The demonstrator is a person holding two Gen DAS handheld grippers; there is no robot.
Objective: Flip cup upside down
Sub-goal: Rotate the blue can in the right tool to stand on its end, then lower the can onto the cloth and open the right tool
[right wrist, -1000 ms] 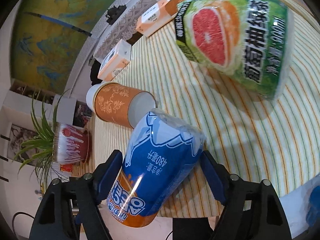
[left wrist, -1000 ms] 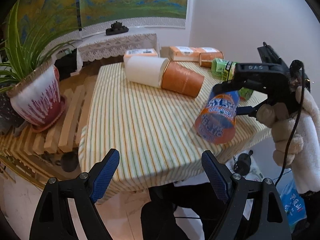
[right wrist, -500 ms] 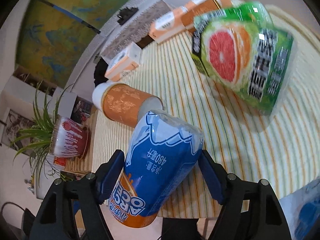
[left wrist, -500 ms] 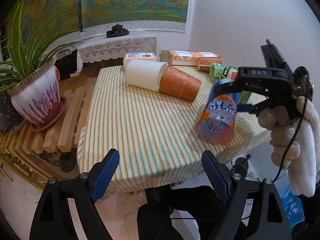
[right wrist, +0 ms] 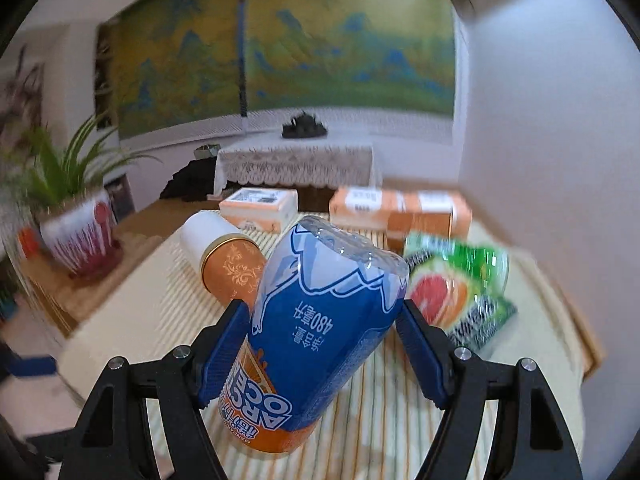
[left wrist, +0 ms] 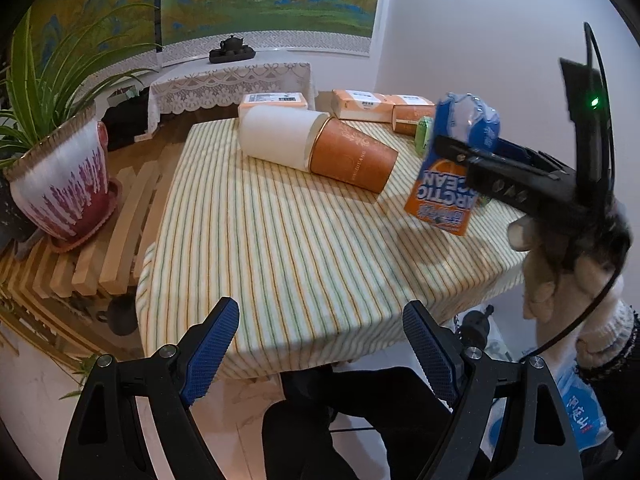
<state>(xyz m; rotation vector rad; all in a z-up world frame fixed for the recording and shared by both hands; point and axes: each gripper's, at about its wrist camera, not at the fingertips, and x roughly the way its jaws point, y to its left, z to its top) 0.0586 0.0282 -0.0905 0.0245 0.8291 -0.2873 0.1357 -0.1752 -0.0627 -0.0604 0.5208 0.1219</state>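
Right jaws clamped on the cup (right wrist: 320, 332), one blue pad on each flank at mid-body; right gripper (right wrist: 322, 346) carries it off the table. Left jaws spread wide with nothing between them; left gripper (left wrist: 320, 344) hangs past the near table edge, well clear. Cup print reads upside down in both views, orange end low and toward the gripper body, clear blue end up and out past the fingertips, so the flip looks mostly done. It's tilted, not plumb, and in the left view the low end sits above the striped cloth (left wrist: 280, 240) with no contact I can confirm. Left to do, as I judge it: square it up, set it down on the cloth, release. Just beyond the jaws: orange tube (right wrist: 232, 276) lying on its side to the left, green carton (right wrist: 460, 292) to the right, both close enough to matter for the set-down. Boxes (right wrist: 260, 208) further back. Right view is motion-blurred.
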